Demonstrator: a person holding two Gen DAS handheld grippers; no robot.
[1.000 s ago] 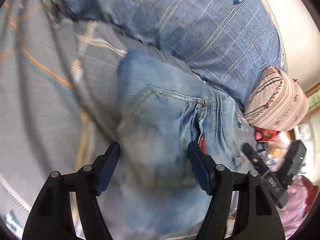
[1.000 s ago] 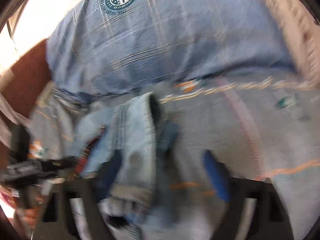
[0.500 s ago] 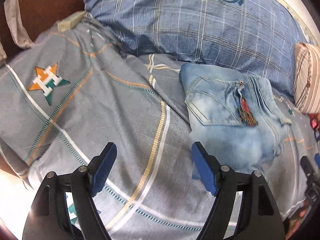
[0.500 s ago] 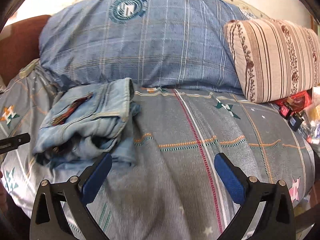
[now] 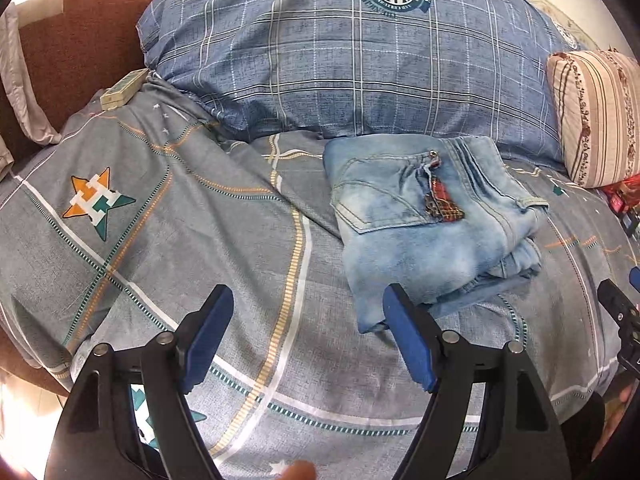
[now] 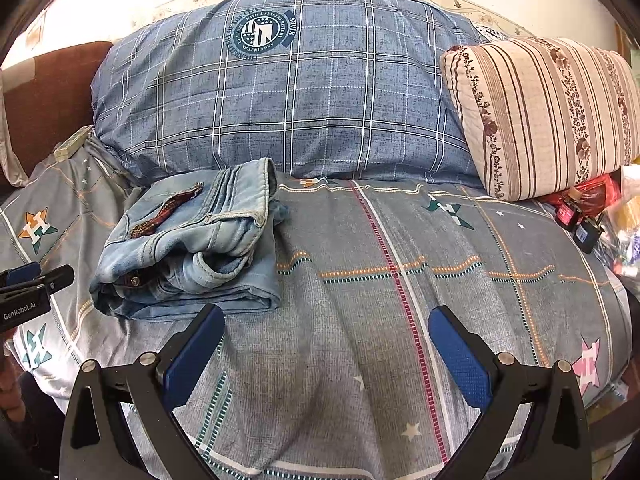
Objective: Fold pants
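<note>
Light blue jeans point(image 5: 424, 232) lie folded in a compact stack on the grey patterned bedspread point(image 5: 160, 240), back pocket up, just in front of the blue plaid pillow. They also show in the right wrist view point(image 6: 196, 248), at left. My left gripper point(image 5: 308, 304) is open and empty, held above the bedspread, near and to the left of the jeans. My right gripper point(image 6: 326, 320) is open and empty, above the bedspread, near and to the right of the jeans. Neither touches the jeans.
A large blue plaid pillow point(image 6: 280, 92) and a striped floral cushion point(image 6: 548, 116) lie at the back. A brown headboard point(image 5: 76, 48) and a small box point(image 5: 122, 90) are at far left. Clutter point(image 6: 584, 216) sits past the bed's right edge.
Both grippers have pulled back from the jeans, which were close between the left fingers one second ago. The jeans now lie folded and free. Both views have steadied.
</note>
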